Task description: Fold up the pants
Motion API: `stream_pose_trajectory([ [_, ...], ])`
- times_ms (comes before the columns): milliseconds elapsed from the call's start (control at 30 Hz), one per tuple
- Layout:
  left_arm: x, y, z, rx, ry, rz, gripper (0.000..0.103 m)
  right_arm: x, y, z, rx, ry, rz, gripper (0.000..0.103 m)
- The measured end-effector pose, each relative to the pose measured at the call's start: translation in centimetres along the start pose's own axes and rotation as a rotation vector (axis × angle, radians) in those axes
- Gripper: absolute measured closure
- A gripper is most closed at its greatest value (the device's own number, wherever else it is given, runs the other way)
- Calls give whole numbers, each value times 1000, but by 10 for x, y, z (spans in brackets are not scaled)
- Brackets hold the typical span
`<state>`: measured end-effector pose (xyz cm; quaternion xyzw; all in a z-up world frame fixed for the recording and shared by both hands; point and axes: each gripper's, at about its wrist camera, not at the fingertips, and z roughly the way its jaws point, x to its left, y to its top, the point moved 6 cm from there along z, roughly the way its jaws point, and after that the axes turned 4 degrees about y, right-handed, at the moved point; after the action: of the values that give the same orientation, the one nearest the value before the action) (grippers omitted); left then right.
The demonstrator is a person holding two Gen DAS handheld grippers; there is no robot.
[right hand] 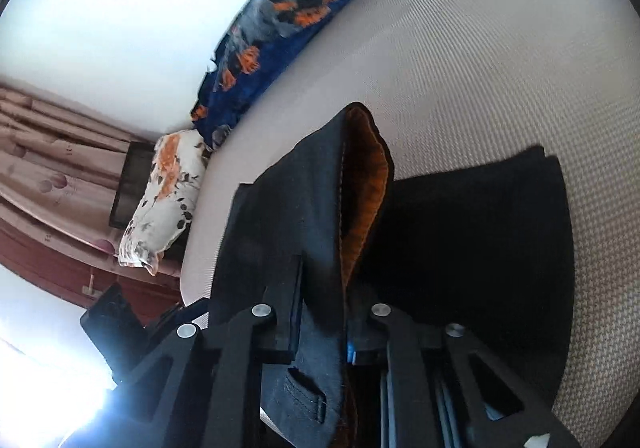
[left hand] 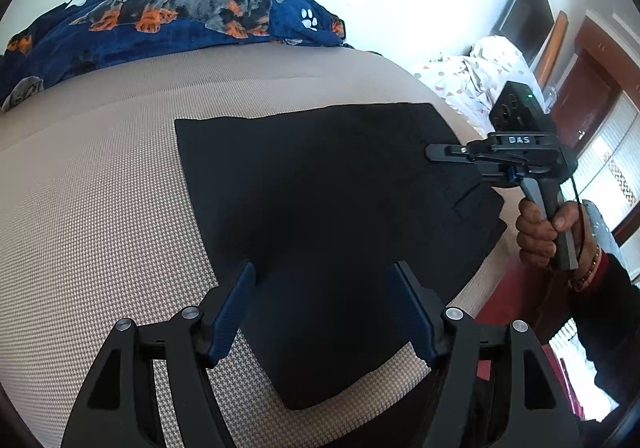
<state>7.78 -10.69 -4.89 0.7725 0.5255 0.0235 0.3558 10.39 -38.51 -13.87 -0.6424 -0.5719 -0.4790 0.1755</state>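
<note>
Clamped on the waistband edge of the black, orange-lined fabric pants [right hand: 320, 232], the right gripper [right hand: 324, 328] lifts that end off the beige woven mattress [right hand: 500, 60], while the left gripper [left hand: 320, 312] hangs with jaws spread over the folded part, touching nothing. Soft and limp (though the lining probably adds weight), the cloth should drape and sag, so hems and corners look like the safest holds.

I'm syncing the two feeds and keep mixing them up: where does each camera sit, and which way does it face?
Left wrist: on the left gripper, open, looking down over the black pants on the beige bed; the right gripper and hand show.
Right wrist: on the right gripper, clamped on the pants' waistband.
Shared: pants, bed, dog-print blanket.
</note>
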Motion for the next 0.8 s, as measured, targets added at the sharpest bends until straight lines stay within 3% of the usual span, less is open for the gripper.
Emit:
stream_pose_trajectory([
  [433, -9, 12, 9, 3, -28, 17, 32, -12, 7, -59, -113, -4, 40, 88],
  [767, -19, 12, 25, 17, -1, 71, 25, -57, 4, -57, -133, 23, 127, 88],
  [800, -19, 11, 26, 20, 1, 72, 24, -59, 3, -57, -134, 19, 131, 84],
])
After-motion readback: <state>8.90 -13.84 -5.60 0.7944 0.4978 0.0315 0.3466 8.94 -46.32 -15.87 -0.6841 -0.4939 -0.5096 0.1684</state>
